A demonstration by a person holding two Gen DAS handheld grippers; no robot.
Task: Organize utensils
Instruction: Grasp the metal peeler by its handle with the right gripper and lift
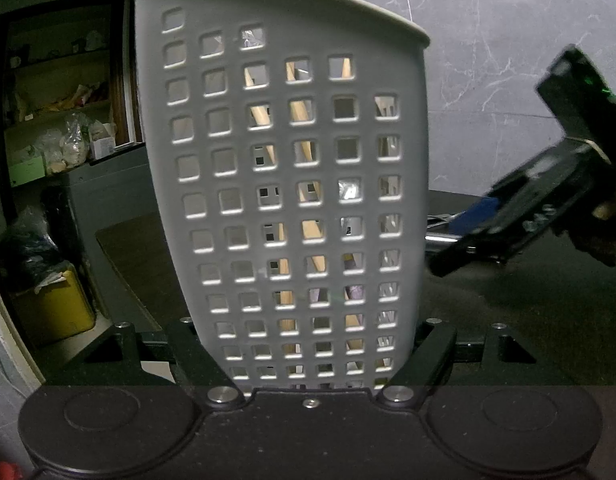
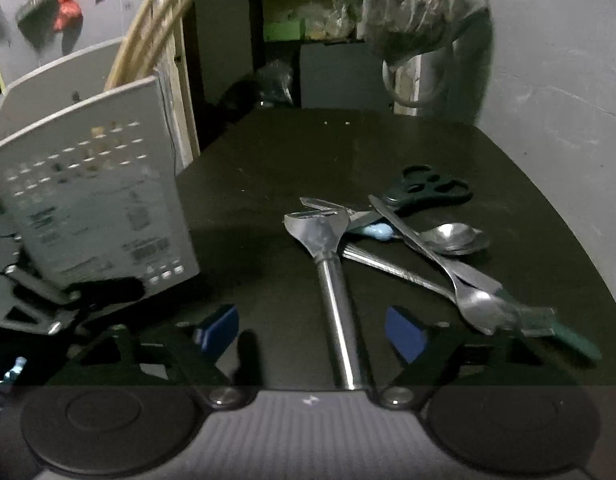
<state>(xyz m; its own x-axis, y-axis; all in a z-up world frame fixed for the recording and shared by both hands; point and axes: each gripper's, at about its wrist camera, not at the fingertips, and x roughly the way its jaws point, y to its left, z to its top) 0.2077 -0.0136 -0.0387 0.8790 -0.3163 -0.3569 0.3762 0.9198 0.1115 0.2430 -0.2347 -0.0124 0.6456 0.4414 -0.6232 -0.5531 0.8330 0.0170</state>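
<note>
A grey perforated utensil holder (image 1: 283, 184) fills the left wrist view, standing tilted, with wooden sticks (image 1: 303, 112) visible through its holes. My left gripper (image 1: 312, 344) is shut on its lower part, one finger on each side. In the right wrist view the holder (image 2: 95, 200) stands at the left of a dark table (image 2: 308, 152). My right gripper (image 2: 312, 332) is open, its blue pads (image 2: 217, 330) apart. The long round handle of a steel utensil (image 2: 338, 304) lies between them, untouched. Behind it lie a spoon (image 2: 454, 238), a fork (image 2: 480, 308), black scissors (image 2: 428, 188) and a green-handled knife (image 2: 572, 342).
The right gripper (image 1: 520, 216) shows blurred at the right of the left wrist view. A plastic-wrapped bundle (image 2: 424, 8) hangs at the table's far right corner. Cluttered shelves (image 1: 59, 120) and a yellow bin (image 1: 55, 308) stand beyond the table's left edge.
</note>
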